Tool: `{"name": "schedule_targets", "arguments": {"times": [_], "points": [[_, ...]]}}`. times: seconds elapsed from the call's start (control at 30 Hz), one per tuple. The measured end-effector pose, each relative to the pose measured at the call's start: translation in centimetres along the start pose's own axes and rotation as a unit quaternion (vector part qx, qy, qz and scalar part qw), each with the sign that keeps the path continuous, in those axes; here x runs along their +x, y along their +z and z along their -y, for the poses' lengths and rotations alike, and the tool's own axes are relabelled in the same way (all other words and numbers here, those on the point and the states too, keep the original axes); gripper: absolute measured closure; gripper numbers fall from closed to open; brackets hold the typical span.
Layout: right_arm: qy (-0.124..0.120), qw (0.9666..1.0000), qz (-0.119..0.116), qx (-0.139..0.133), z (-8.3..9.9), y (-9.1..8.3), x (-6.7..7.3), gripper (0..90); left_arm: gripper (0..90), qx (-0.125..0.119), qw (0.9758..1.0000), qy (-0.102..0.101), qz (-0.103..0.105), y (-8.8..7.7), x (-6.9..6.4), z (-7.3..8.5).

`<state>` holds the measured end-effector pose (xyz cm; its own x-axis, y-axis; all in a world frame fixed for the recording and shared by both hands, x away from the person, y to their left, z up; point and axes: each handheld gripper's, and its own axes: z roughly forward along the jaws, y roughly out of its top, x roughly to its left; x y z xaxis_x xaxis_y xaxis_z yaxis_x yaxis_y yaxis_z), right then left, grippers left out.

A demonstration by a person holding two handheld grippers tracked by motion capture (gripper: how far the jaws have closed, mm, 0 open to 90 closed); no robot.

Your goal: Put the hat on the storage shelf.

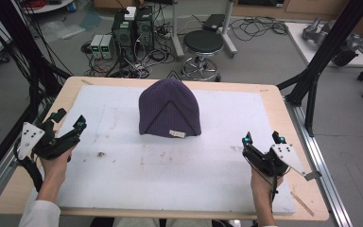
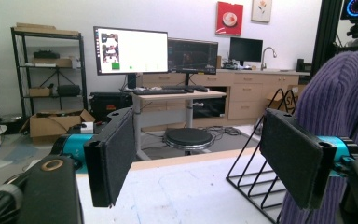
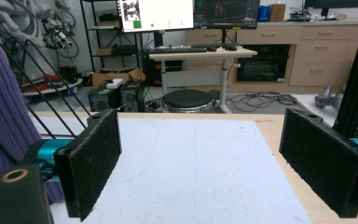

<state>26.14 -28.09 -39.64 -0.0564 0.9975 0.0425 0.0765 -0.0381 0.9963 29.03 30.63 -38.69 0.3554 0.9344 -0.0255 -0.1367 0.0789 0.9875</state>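
Tongs on my left (image 1: 69, 119) hang apart, holding nothing, above the tabletop's (image 1: 274, 101) left edge. Between both sits the purple hat (image 1: 169, 113) over a wire rack (image 2: 256, 184). My right tongs (image 1: 263, 138) gape too.

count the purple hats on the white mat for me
1. The purple knit hat sits at the middle-back of the white mat, draped over a black wire rack. Both grippers are apart from it, at the mat's left and right edges.
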Motion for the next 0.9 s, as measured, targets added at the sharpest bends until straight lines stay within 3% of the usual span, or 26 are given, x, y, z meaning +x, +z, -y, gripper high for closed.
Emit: {"name": "schedule_targets", "arguments": {"times": [0.33, 0.57, 0.77, 0.9], "points": [[0.001, 1.0, -0.001, 0.006, 1.1, 0.0, 0.1, 11.9, 27.4, 0.013, 0.9997, -0.012, -0.015, -1.0, 0.2, 1.6], [0.008, 0.9997, 0.005, 0.021, 1.6, -0.1, 0.5, 11.8, 27.9, 0.023, 0.9995, -0.009, -0.022, -1.6, 0.3, 2.6], [0.001, 0.9985, 0.012, 0.053, 2.0, -0.1, 0.8, 11.8, 27.9, 0.03, 0.9991, -0.015, -0.025, -2.3, 0.5, 3.2], [0.003, 0.9989, 0.013, 0.045, 2.0, -0.6, 1.2, 11.8, 28.0, 0.037, 0.9987, -0.02, -0.031, -2.9, 0.8, 3.5]]}}
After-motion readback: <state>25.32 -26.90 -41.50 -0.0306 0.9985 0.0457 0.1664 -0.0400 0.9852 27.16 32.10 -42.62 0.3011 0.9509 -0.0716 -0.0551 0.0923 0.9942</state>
